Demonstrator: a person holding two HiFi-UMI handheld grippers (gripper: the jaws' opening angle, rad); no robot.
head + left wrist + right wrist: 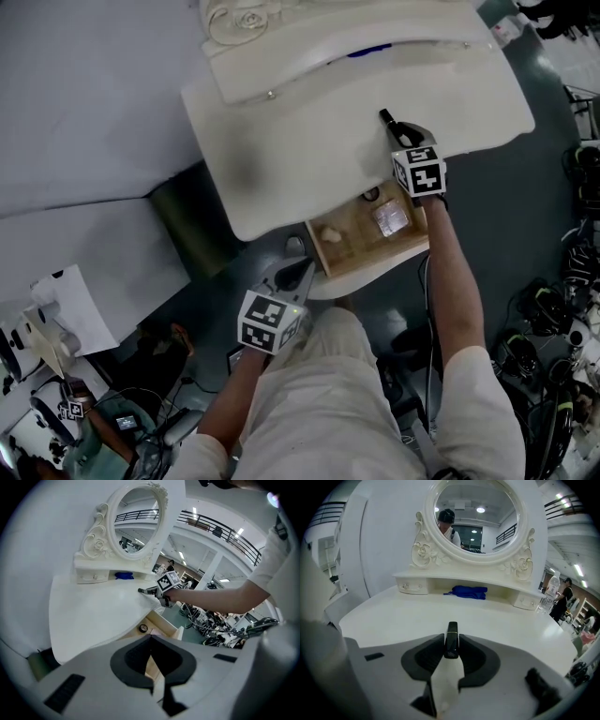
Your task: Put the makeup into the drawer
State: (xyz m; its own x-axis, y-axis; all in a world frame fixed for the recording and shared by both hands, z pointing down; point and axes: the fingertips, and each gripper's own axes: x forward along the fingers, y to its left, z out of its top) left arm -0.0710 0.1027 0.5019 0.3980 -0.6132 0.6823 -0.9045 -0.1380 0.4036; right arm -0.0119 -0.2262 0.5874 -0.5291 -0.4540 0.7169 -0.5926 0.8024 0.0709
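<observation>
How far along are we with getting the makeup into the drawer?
Done: the drawer is open and already holds a silvery compact, a pale item and a small round one.
In hand: the right gripper has its jaws closed on a black tube at the tabletop. The left gripper is shut and empty beside the drawer.
Left: carry the tube to the drawer and release it.

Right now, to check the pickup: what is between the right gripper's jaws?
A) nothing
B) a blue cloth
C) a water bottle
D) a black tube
D: in the right gripper view, the right gripper has a slim black tube standing between its two pads.
</observation>
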